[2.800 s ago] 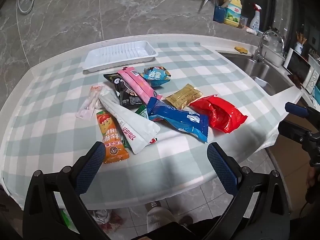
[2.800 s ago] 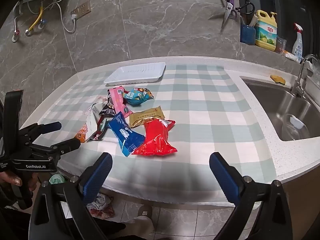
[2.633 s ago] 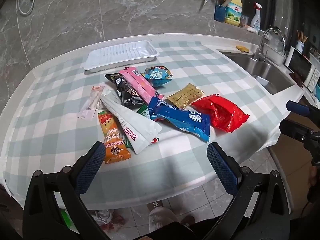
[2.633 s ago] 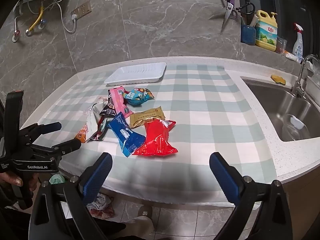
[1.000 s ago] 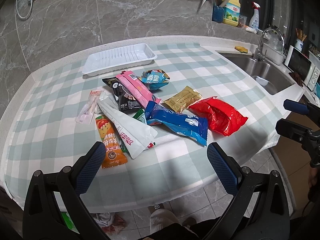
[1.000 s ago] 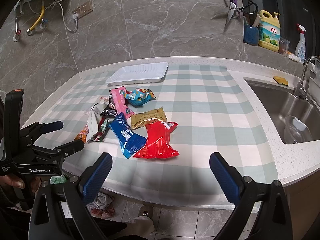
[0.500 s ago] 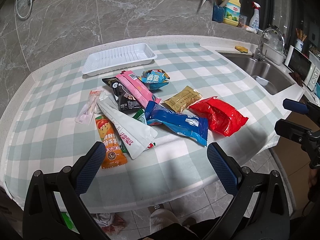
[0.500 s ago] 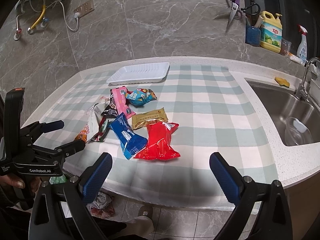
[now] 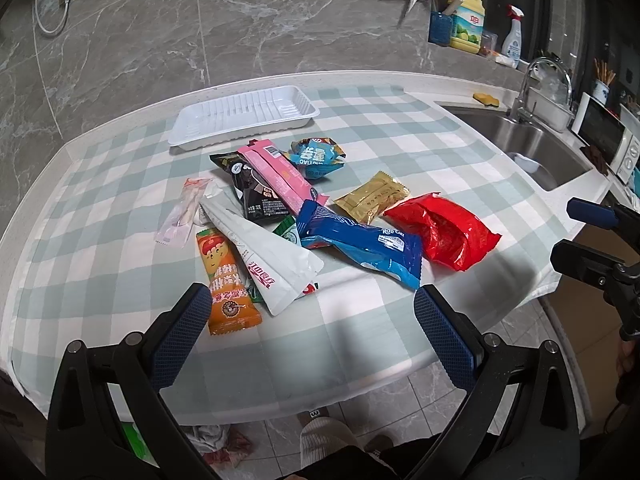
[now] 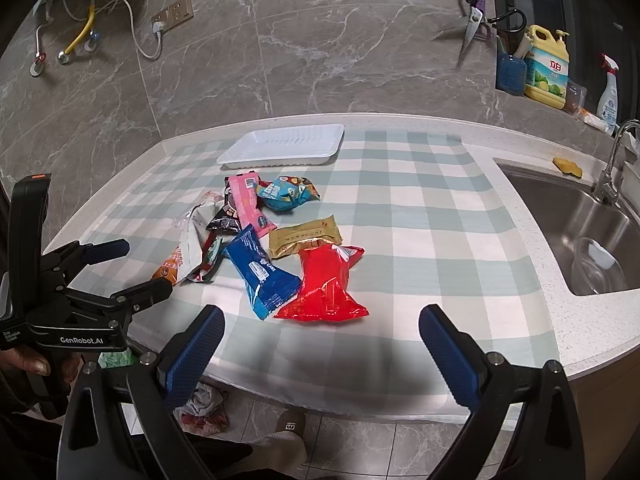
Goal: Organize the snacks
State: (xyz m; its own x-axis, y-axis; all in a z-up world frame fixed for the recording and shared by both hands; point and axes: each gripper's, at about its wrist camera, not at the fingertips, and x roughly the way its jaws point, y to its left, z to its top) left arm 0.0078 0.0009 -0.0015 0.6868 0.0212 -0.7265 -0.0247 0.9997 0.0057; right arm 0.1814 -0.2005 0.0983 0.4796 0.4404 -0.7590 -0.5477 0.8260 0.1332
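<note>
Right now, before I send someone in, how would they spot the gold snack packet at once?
Find the checked tablecloth beside the sink, then the heap of snacks in front of the white tray. The gold packet lies flat on the heap's sink side, between the teal bag and the red bag. It is the only gold wrapper there.

"GenRobot.AI" was printed on the left gripper [image 10: 116, 270] at lower left; the blue packet [image 9: 362, 244] read "ROLL CAKE"
</note>
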